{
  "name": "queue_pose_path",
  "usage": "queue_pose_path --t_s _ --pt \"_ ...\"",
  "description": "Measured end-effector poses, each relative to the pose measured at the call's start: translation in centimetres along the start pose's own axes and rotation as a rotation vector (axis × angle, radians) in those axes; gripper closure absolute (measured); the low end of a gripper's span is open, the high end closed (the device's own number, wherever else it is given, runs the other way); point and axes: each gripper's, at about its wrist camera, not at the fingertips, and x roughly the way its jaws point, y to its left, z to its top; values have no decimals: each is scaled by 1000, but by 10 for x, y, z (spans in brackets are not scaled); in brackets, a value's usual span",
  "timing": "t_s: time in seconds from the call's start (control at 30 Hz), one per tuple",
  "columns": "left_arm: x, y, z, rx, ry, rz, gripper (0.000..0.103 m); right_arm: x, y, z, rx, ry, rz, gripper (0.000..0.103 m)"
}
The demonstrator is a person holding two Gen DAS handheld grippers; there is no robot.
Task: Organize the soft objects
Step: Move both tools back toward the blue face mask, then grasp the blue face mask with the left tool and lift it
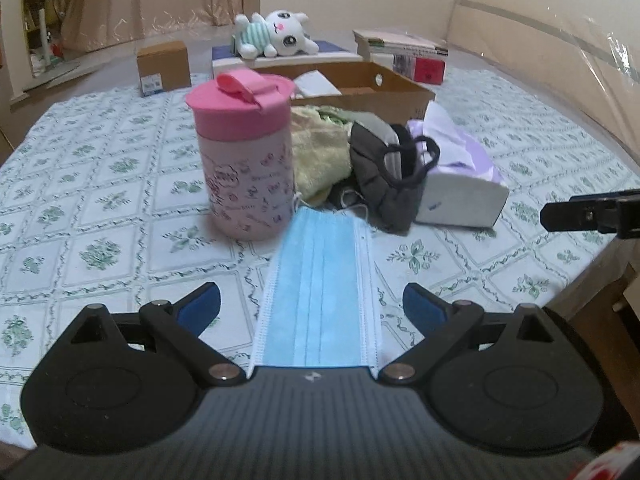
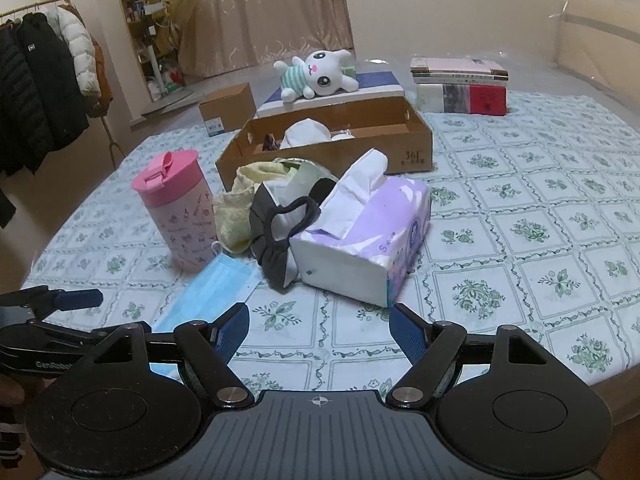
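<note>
Blue, thin and flat on the tablecloth (image 1: 100, 208), the face mask (image 1: 316, 300) lies between the left gripper's (image 1: 311, 306) spread jaws, so a closing pinch could skid off it or nudge the pink cup (image 1: 244, 160) at eleven o'clock, while the right gripper (image 2: 319, 326) gapes empty.

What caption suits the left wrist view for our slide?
Open left gripper straddling a blue face mask on the tablecloth, before a pink tumbler.
</note>
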Motion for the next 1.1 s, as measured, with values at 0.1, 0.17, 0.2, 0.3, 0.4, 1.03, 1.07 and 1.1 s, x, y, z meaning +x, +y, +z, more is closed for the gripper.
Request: queue_pose_path --t_s 0.1,0.17,0.2,0.3,0.4,1.03,1.07,1.1 --pt "11 -2 0 8 14 -3 6 7 -2 -1 2 13 -2 26" --pt "18 -4 -1 16 22 -4 6 12 -3 -1 4 23 -2 26" --pt "22 -5 -2 17 26 -5 6 15 -3 -2 5 27 -2 26" --pt "33 -6 -3 22 42 -7 6 23 -4 -2 6 40 -1 26" --pt "43 -8 -4 35 57 -8 6 31 -6 -2 10 53 -3 26" --pt "80 0 -6 68 101 -15 19 63 -11 -8 20 111 -6 26" --pt "80 0 -6 72 100 -15 20 64 -11 -8 21 112 -6 26" --pt "81 0 -5 75 101 -16 21 64 -11 -8 21 113 -5 26"
